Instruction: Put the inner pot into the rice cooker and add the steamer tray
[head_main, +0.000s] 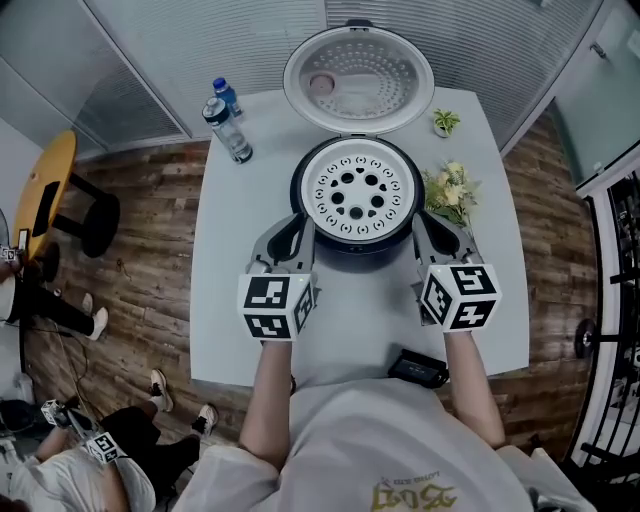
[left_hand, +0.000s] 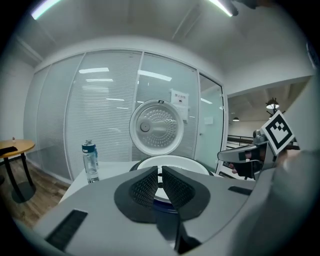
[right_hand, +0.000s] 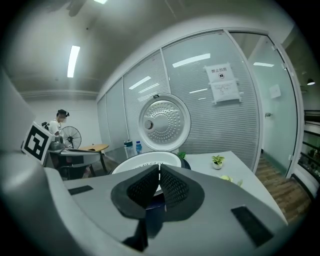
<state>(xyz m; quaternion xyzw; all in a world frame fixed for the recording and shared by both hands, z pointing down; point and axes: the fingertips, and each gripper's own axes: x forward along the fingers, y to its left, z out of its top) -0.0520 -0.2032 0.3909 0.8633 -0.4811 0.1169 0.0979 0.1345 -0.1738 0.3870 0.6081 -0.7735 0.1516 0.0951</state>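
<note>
Bright ovhd light — fisheye (dark edges)

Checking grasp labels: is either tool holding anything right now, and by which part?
Nothing is held. The left tool and right tool are both shut and empty; the steamer tray sits in the rice cooker, beyond their tips.

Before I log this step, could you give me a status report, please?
Left tongs shut, empty; right tongs shut, empty. White perforated steamer tray seated in dark round rice cooker, lid open. Pale flower bunch beside right tongs.
</note>
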